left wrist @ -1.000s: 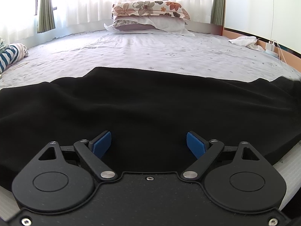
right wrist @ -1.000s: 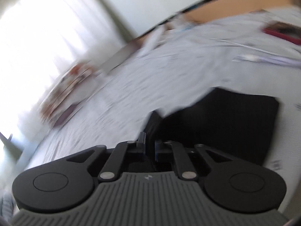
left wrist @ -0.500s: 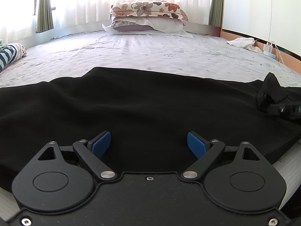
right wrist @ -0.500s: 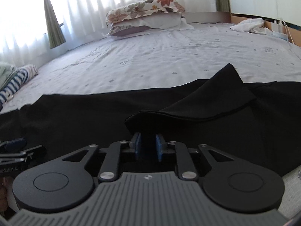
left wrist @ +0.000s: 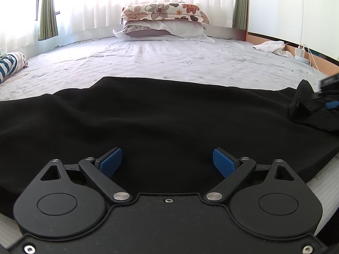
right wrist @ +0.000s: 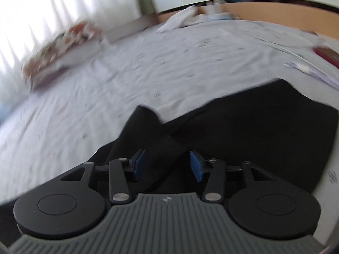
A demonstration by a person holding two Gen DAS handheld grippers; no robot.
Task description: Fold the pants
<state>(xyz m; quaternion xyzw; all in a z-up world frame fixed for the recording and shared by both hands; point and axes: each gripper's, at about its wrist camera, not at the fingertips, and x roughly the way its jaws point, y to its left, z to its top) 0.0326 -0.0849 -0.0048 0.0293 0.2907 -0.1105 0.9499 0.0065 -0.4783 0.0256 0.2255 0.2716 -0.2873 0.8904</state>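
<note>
So your black fabric pants (left wrist: 161,116) are spread flat across the near edge of the bed (left wrist: 169,63), which has a pale sheet with little flower prints, and they run pretty much from the left side to the right side of it. Your left gripper (left wrist: 167,163) sits low over the middle of the pants with its blue pads (left wrist: 111,164) spread wide, nothing pinched between them, just black cloth underneath. Your right gripper (right wrist: 167,165) is over toward the right end of the pants, and its jaws have just been opening; a raised fold of the black fabric (right wrist: 148,131) sticks up between the blue pads, but they aren't pressing on it. That view is pretty blurred, so finer detail is hard to call. In the left view you can see the same bunched-up fold near the right edge of the bed. Up at the far edge there's a floral pillow (left wrist: 163,12) stacked on a white one, a striped bundle (left wrist: 9,65) at the left edge, and a crumpled white cloth (left wrist: 269,46) at the far right corner.
</note>
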